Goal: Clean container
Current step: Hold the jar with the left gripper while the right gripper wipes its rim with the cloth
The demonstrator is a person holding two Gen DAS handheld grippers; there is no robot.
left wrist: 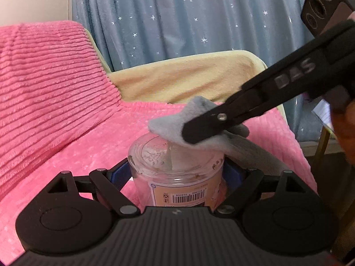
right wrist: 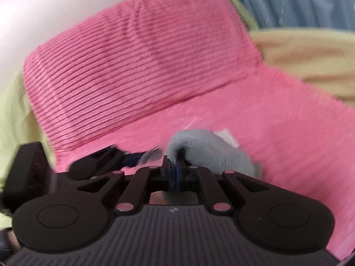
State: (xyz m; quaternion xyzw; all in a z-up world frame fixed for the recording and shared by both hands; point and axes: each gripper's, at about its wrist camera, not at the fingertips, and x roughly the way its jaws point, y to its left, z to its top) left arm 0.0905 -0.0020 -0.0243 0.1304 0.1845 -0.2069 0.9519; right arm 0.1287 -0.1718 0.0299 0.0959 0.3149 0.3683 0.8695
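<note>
Leftmost, a ribbed pink plush blanket point(left wrist: 55, 93) covers the seat, with a cream cushion point(left wrist: 182, 77) and a star-printed blue curtain point(left wrist: 177, 17) behind it. Centrally, the left tool point(left wrist: 176, 173) clamps a clear round plastic container point(left wrist: 177, 166) with a barcode label, upright above the blanket. Rightward, the right tool point(left wrist: 195, 133) pinches a soft grey cleaning cloth point(left wrist: 168, 125), which rests at the container's open mouth and dips inside
</note>
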